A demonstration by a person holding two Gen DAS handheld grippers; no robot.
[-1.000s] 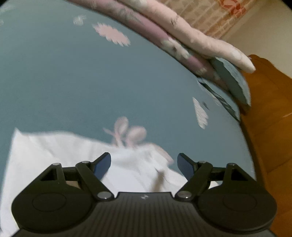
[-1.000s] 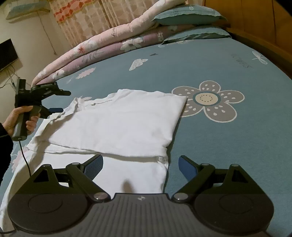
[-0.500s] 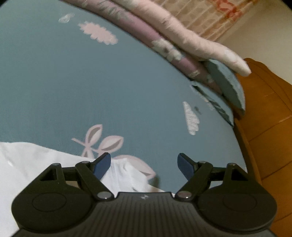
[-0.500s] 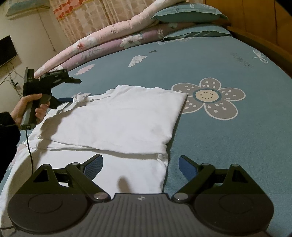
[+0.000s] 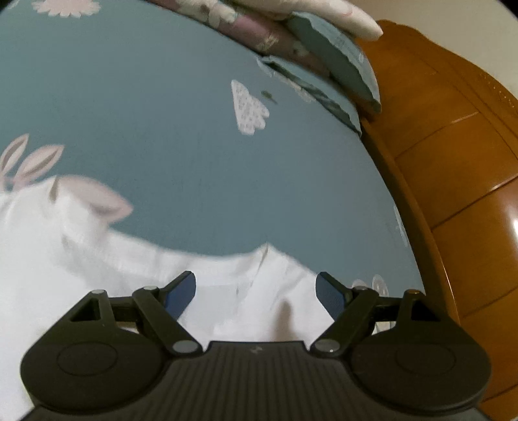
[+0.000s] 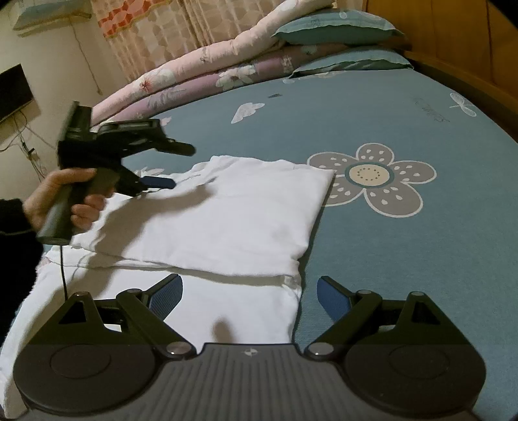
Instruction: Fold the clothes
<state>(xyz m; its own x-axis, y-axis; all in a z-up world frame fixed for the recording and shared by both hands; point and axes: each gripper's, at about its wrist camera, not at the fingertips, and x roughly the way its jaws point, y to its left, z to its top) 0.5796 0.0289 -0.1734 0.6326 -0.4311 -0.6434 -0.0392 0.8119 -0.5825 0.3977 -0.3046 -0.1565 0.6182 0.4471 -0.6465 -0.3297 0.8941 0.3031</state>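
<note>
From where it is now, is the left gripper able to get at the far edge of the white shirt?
Probably yes. The left gripper hangs open over the white shirt near its far edge, jaws wide with nothing held, and only bare blue bedsheet lies beyond.

The shirt (image 6: 207,223) is plain white. The bedsheet (image 6: 388,252) is teal, printed with a grey flower (image 6: 372,178) with a cream centre and white drops, and white butterflies (image 6: 247,111). The quilts (image 6: 194,77) are pink and mauve with floral prints. The pillows (image 6: 336,27) are teal. The headboard (image 5: 453,162) is orange-brown wood. Both claws are black with blue pads (image 6: 168,296).
</note>
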